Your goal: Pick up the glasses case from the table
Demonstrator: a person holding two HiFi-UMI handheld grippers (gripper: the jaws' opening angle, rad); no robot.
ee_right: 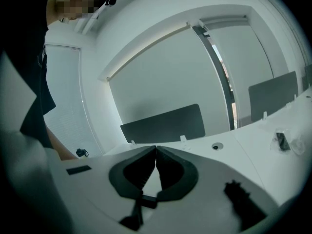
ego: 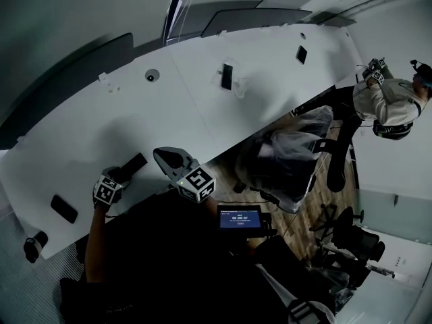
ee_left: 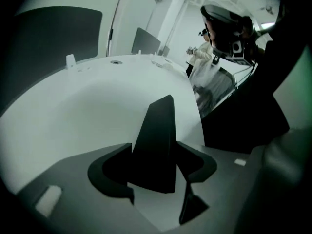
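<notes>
Where the person's left hand reaches out, close to the body, the left tool (ee_left: 155, 152) pinches the glasses case (ee_left: 158, 126). The case is dark and long. It stands between the two jaws, and both jaws press on its sides. Its far end sticks out past the jaws, over the white worktop (ego: 189, 113), near the edge closest to the person. I cannot tell if the case rests on the worktop or hangs just above it.

Just beside the left tool, on its right, is the right tool (ee_right: 155, 149). Its jaws are pressed together at the tips, and nothing is between them. It points out across the worktop.

A small screen (ego: 239, 218) glows near the right tool, lower down and off the worktop. A flat dark thing (ego: 64, 209) lies on the worktop to the left of the left tool, near the edge.

Farther along the worktop there is a round hole (ego: 151, 75). Past the middle, a dark phone (ego: 227, 77) stands in a clear holder. A second small dark thing (ego: 301, 54) stands even farther off, well apart from the first.

A chair (ego: 293, 150) wrapped in clear plastic sits by the right edge of the worktop. Dark panels (ego: 67, 79) stand along the far side.

Far away on the right, another person (ego: 391, 103) in a light top stands on the wood floor (ego: 307, 211).
</notes>
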